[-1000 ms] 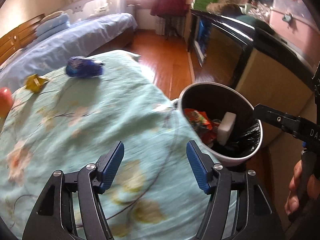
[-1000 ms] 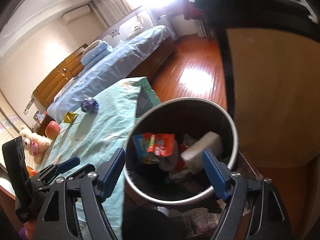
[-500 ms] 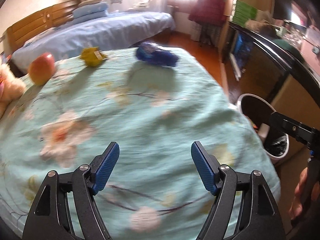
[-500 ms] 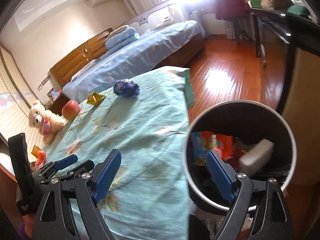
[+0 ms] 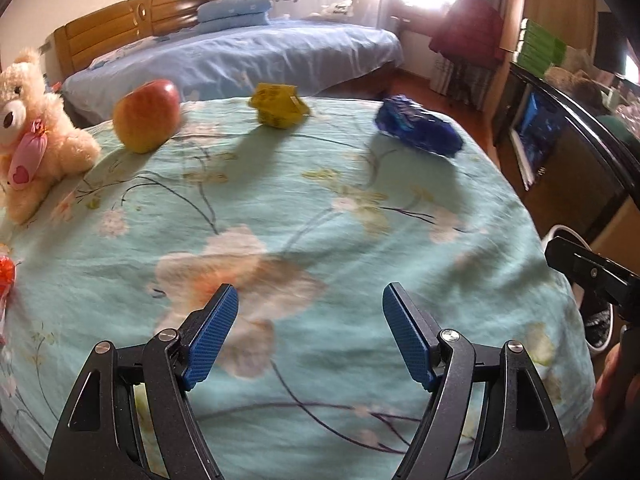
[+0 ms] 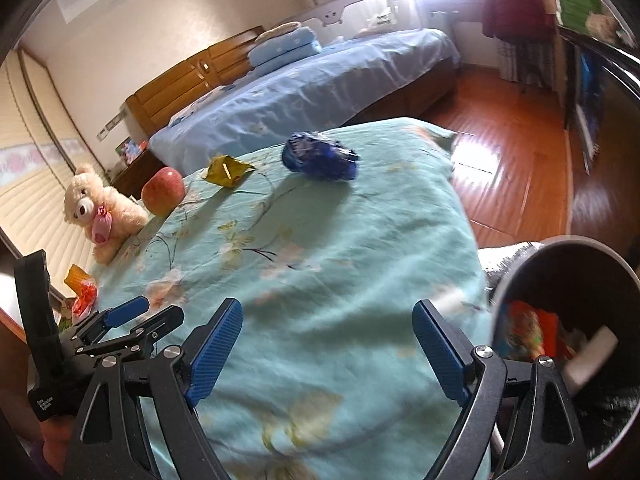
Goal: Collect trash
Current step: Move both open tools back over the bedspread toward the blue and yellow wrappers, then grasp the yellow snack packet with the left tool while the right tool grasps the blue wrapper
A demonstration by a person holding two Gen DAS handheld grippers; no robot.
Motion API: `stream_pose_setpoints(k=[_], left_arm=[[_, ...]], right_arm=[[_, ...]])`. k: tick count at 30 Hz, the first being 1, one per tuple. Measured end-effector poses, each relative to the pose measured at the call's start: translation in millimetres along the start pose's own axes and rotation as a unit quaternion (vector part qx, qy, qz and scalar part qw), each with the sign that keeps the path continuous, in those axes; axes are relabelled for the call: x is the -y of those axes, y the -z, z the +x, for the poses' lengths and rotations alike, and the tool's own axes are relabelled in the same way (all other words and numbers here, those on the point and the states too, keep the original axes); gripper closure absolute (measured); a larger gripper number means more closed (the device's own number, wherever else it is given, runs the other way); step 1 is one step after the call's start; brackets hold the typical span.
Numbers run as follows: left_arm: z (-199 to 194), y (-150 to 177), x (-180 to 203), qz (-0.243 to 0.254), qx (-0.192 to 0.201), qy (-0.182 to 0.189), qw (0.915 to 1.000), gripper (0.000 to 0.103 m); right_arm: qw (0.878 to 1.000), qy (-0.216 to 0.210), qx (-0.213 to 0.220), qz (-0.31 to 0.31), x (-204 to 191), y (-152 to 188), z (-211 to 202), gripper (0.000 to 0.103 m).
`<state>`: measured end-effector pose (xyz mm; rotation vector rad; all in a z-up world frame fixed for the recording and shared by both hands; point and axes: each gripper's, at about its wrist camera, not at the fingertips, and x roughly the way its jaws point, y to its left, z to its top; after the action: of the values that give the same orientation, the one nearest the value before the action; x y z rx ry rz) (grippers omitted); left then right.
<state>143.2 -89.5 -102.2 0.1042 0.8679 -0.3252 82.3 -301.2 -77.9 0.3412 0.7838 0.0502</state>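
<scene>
A crumpled blue wrapper and a yellow wrapper lie at the far side of the teal floral bedspread. An orange-red wrapper sits at the spread's left edge. My left gripper hovers open over the middle of the spread, holding nothing. My right gripper is open and empty too, above the spread's near right part. The round trash bin stands just right of it, holding red wrappers and a white block.
A red-yellow apple and a cream teddy bear sit at the far left of the spread. Beyond lies a second bed with blue sheets. A dark cabinet runs along the right, with wooden floor between.
Both views have swung left, from over the bin to over the bedspread. The bin has slid to the right edge. The left jaws stand a little wider than a second ago.
</scene>
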Motion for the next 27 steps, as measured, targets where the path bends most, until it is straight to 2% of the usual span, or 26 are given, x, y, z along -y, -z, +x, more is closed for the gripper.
stream_pose_setpoints(k=[10,20,27], left_arm=[[33,-35,-28,-0.043,-0.017,0.007,0.9989,0.027],[79,-92,-26,-0.035,-0.010,0.005,0.9993,0.026],[109,-128,-25,-0.059,-0.007,0.025,0.9979,0.026]], right_arm=[[0.999,-0.009,-0.018,-0.031,-8,-41,45,0.015],[0.998,-0.020,-0.033,-0.052,-3,-81,92,0.015],[0.997,-0.020,-0.036,-0.064,-2,-104,116,0.015]])
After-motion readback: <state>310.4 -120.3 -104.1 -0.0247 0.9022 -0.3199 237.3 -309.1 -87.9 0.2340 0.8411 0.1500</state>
